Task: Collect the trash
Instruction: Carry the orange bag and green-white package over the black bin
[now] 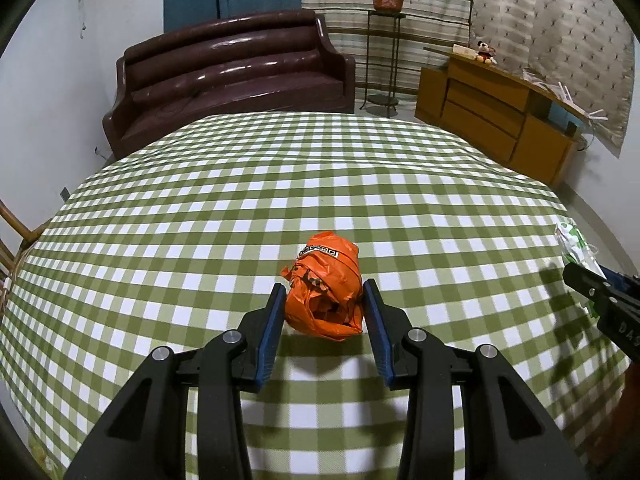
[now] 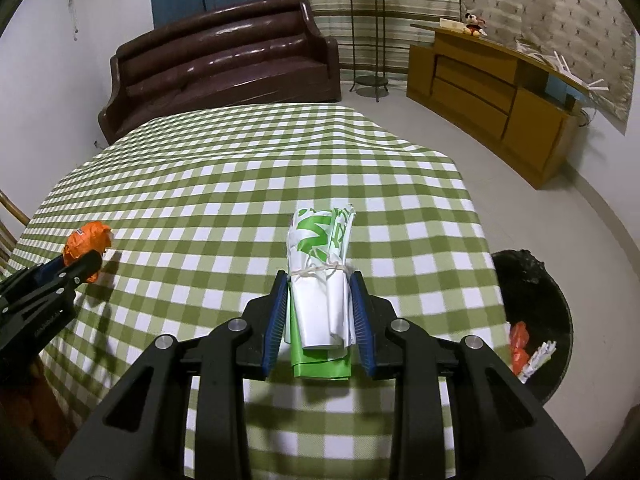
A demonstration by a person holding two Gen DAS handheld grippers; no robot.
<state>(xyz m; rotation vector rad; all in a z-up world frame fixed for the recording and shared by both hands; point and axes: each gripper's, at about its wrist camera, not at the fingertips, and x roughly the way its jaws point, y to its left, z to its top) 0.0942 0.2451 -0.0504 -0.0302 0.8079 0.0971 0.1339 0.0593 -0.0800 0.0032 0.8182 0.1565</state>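
A crumpled orange plastic bag [image 1: 326, 286] sits between the fingers of my left gripper [image 1: 325, 300], which touch its sides above the green checked tablecloth [image 1: 240, 200]. The bag also shows in the right wrist view [image 2: 86, 242]. My right gripper [image 2: 320, 292] is shut on a rolled white and green bag [image 2: 320, 276] tied with a rubber band, held a little above the table near its right edge. The right gripper's tip shows in the left wrist view [image 1: 588, 284] with the white-green bag [image 1: 574, 240].
A black bin [image 2: 536, 320] with orange and white scraps stands on the floor at the table's right. A brown sofa [image 1: 232, 76], a plant stand [image 1: 386, 40] and a wooden cabinet [image 1: 496, 112] stand behind the table.
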